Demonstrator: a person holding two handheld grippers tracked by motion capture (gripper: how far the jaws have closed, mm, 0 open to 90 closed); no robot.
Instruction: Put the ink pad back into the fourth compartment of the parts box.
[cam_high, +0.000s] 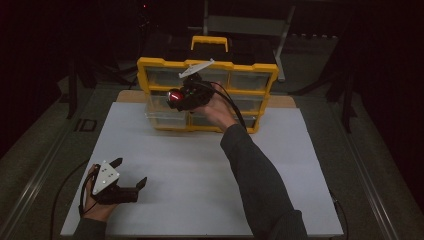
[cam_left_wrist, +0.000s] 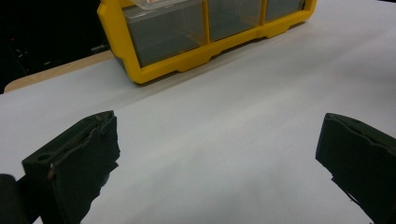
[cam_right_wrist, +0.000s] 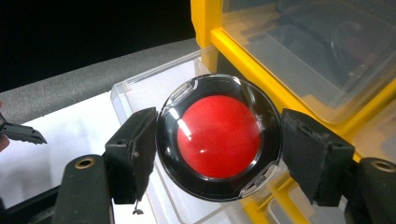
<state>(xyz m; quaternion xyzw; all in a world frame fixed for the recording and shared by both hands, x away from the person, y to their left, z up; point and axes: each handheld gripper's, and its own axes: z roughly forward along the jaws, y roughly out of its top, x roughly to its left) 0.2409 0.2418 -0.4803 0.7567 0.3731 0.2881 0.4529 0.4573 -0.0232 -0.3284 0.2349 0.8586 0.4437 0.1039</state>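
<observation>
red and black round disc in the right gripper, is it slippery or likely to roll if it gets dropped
Probably slippery: the disc has a glossy black rim with bright glints, and the right gripper pinches it only at two opposite edges. Being round, it could roll if it lands on edge. It looks rigid, not floppy.

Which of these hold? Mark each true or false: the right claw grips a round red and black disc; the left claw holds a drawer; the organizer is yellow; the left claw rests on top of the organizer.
1. The right claw grips a round red and black disc. True.
2. The left claw holds a drawer. False: its jaws stand open with nothing between them.
3. The organizer is yellow. True, with clear drawers.
4. The left claw rests on top of the organizer. False: it is low over the white table, apart from the organizer.
</observation>
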